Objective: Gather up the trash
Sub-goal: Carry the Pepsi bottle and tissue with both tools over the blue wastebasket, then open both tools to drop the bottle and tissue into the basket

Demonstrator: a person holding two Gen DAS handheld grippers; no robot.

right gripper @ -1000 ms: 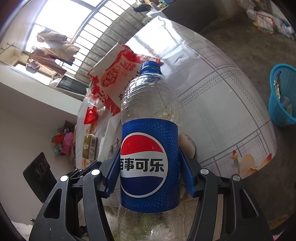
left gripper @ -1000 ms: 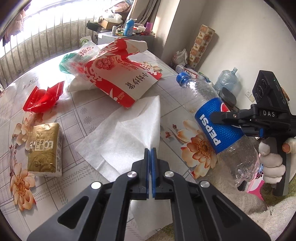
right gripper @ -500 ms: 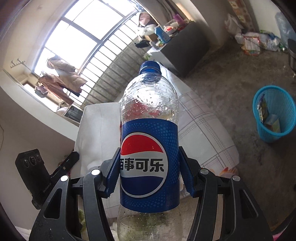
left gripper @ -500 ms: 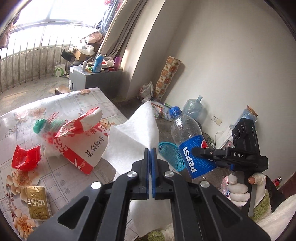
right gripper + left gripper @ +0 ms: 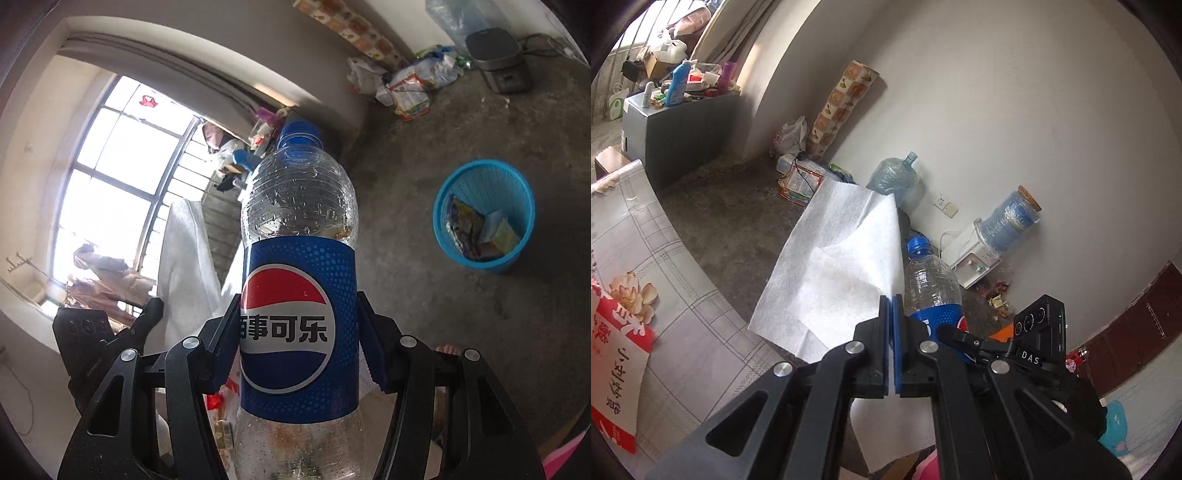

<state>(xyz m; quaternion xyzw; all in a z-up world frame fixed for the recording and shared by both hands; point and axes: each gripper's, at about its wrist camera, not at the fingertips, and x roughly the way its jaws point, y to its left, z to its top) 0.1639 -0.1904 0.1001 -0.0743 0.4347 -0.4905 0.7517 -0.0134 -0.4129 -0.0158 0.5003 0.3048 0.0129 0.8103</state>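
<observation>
White tissue point(image 5: 846, 266) was pinched in the clenched left gripper point(image 5: 890, 314), mid-frame. Right gripper point(image 5: 299, 332) was clamped on the Pepsi bottle point(image 5: 299, 295); blue basket point(image 5: 484, 218) at right.

The Pepsi bottle point(image 5: 299, 280) has its base cut off by the right-wrist view's lower edge.

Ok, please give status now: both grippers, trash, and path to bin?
Left gripper shut on tissue. Right gripper shut on bottle. Blue bin ahead, floor clear.
</observation>
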